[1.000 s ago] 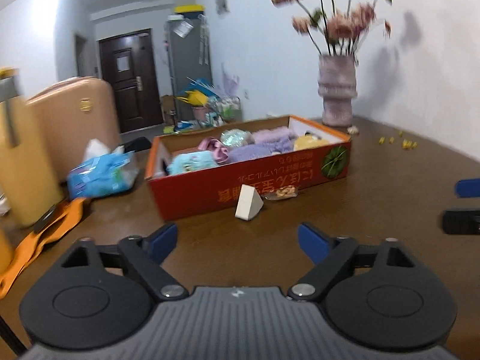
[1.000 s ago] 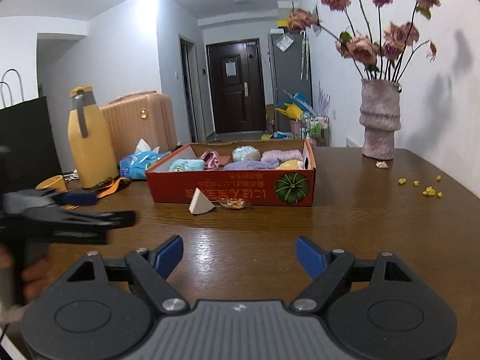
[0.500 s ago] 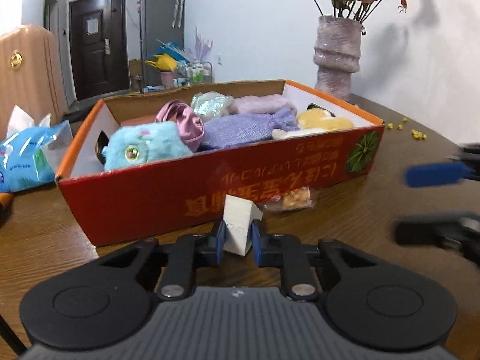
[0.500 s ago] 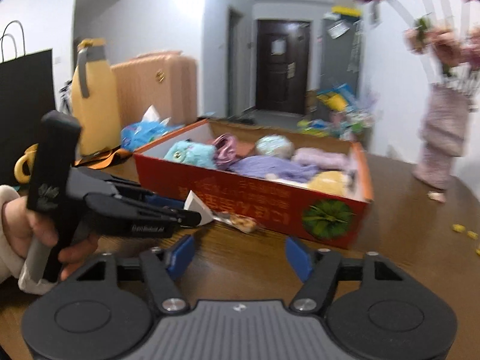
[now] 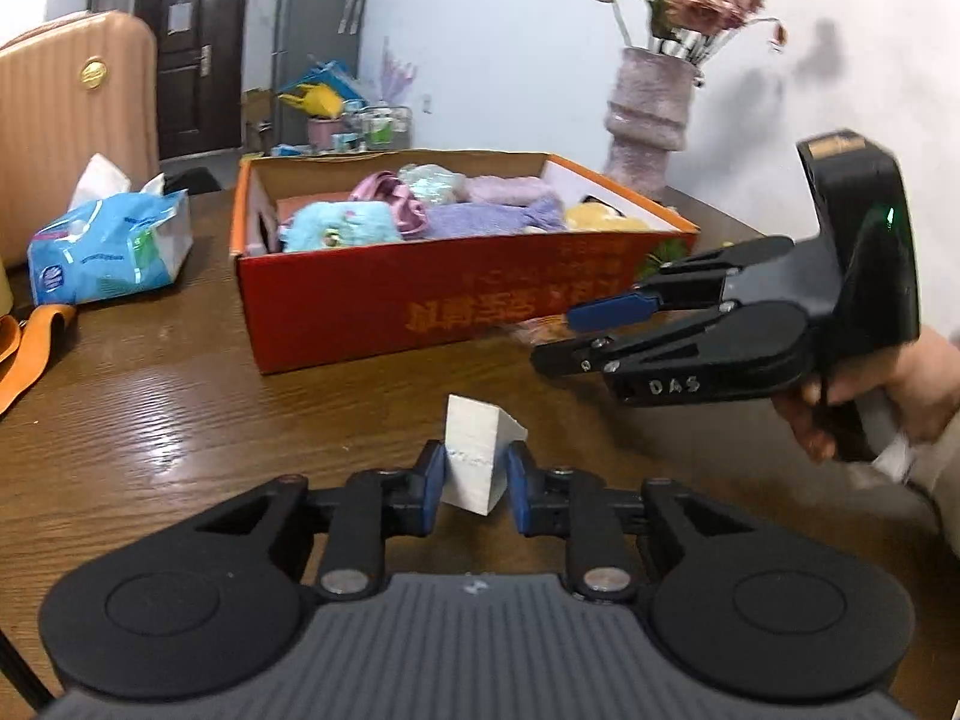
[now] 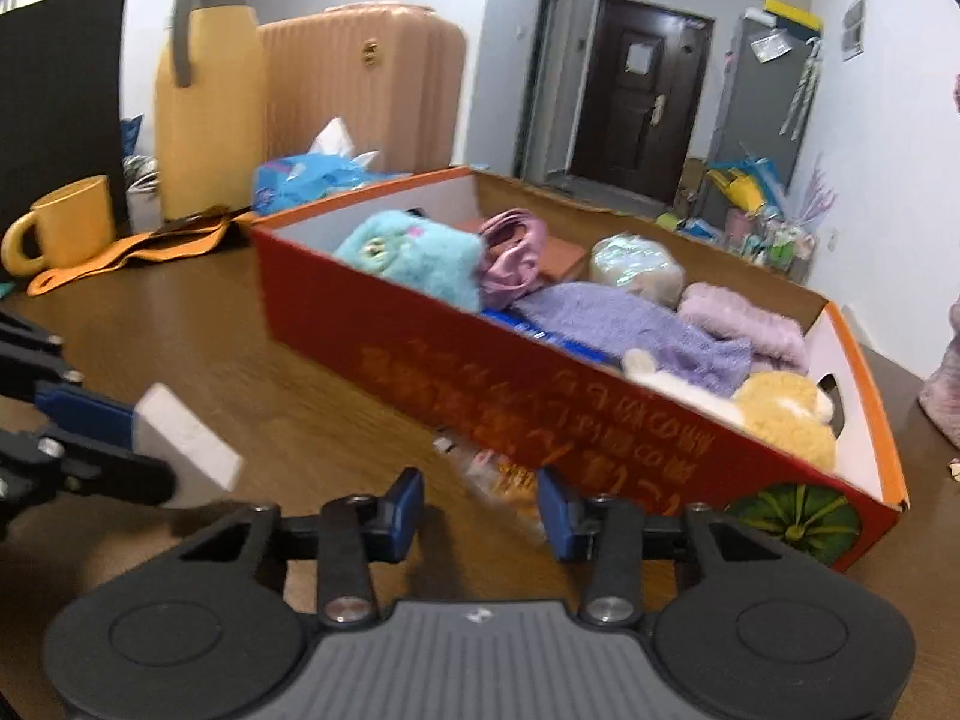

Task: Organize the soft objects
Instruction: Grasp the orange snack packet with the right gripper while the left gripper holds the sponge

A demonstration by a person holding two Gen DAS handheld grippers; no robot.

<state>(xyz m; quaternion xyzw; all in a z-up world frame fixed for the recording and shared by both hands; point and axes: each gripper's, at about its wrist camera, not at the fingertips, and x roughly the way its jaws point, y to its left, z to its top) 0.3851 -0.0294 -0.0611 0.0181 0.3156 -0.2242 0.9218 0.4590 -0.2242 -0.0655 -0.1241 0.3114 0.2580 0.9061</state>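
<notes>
The left gripper has a white foam wedge between its blue fingers; the jaws have just eased a little wider, yet both pads rest against the wedge's flanks, so it looks held, lightly. The wedge sits low over the tabletop, in front of the red box and well short of its near wall; whether it has cleared the wood I cannot tell. The right gripper has just been closing and stands partly open over a small crinkly packet lying against the foot of the box; the pads do not yet press on it, so nothing is held there. To do this step well, I would firm the left grip just enough to stop the foam slipping without crushing it, lift above the box wall before moving forward, and set the wedge into a gap among the plush toys rather than on top of them. The right side should close squarely on the packet's body, not its loose edge. The wedge stands with its long axis roughly upright, tilted slightly, its thin edge turned away towards the box and its broad face towards the left camera.
</notes>
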